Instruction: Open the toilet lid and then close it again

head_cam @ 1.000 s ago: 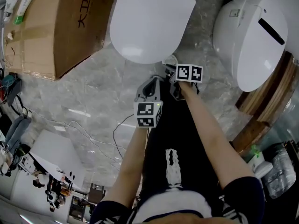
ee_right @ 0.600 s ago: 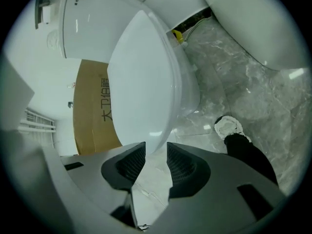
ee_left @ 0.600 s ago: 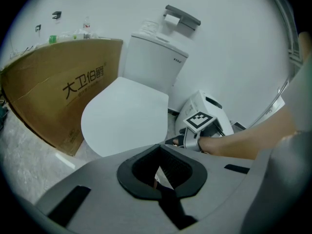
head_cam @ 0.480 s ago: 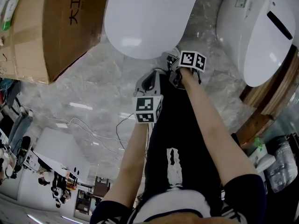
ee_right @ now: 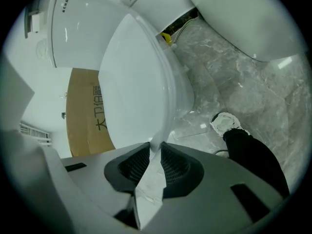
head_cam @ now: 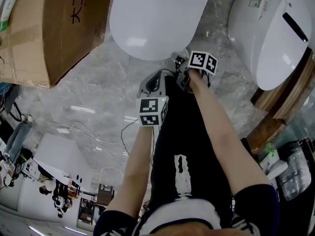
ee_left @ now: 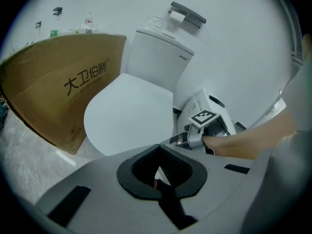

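Right gripper [ee_right: 156,152]: jaws pinched onto the front rim of the toilet lid [ee_right: 131,91]. The white edge runs straight down between the pads. I cannot tell whether the lid has lifted off the seat; the bowl beneath is hidden behind it.

Left gripper [ee_left: 158,173]: jaws drawn almost together, only a thin sliver of light between them, nothing held. It hangs just short of the lid, beside and behind the right one. Its tips are hidden under its own body in the head view.

My shoe [ee_right: 225,123] stands on the marble floor [head_cam: 98,82] near the bowl; the black trouser leg is cut off by the frame.

Beyond the lid is the cistern [ee_left: 158,52], upright against the wall. A cardboard box [ee_left: 63,96] leans just left of the toilet, its print only partly readable. A second toilet [head_cam: 273,33] stands to the right, partly cut off.
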Tool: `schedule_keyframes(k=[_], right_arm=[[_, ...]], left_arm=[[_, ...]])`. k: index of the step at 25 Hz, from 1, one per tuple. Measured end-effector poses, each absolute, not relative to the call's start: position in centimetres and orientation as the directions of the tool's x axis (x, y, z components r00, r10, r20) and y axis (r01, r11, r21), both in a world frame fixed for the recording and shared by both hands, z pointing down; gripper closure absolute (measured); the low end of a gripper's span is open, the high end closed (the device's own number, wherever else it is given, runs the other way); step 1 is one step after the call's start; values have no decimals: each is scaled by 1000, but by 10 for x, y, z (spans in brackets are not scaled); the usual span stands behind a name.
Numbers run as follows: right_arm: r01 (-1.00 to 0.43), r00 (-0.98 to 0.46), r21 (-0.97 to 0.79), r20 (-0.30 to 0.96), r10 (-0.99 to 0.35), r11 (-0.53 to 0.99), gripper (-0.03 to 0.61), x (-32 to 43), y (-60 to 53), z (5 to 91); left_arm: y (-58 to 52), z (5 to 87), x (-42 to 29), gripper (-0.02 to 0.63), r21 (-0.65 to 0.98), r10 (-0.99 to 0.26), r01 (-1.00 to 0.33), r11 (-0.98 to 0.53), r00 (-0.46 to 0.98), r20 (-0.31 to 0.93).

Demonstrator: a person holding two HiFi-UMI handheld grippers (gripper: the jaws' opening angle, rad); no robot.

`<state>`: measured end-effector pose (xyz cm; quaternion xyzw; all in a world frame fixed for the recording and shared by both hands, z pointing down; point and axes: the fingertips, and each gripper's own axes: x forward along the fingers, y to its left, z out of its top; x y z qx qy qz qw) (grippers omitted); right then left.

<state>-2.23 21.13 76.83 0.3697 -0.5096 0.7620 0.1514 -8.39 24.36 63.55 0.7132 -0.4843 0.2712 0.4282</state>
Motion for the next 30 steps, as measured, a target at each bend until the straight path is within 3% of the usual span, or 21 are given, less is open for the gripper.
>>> schedule_keyframes(k=[30], right_arm=[[-481,-712,-752,635,-300,-450,514,-11,186,625]], left_arm=[[223,556,-83,609,284,-463,-938,-199,346,816]])
